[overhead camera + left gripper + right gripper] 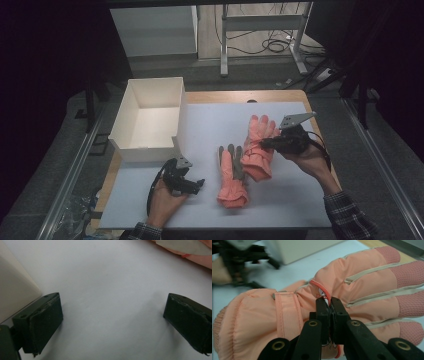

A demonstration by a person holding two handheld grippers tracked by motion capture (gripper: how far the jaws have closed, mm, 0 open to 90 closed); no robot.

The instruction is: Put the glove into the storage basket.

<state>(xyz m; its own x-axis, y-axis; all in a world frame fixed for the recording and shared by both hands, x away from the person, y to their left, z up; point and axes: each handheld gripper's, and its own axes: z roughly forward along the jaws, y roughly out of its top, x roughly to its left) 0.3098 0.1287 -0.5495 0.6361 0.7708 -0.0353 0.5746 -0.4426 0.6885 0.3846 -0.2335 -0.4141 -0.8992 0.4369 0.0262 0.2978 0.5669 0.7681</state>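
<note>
White tabletop (210, 200) lies bare under wide left jaws; right jaws pinch glove (287, 312).

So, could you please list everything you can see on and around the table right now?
Gloves: two, salmon-pink with grey or beige trim. One lies flat at the middle of the mat; the other is to its right, gripped by a small loop.
Box: one, white, open-topped, on the table's left side.
Mat: one, pale blue-white, covering most of the table.
Table: one, wooden, edge visible around the mat.
Metal frame legs: grey, on the floor behind the table, beside cables.
Left hand-held gripper: black, jaws open, over the mat near the box.
Right hand-held gripper: black, shut on the right glove's loop.
</note>
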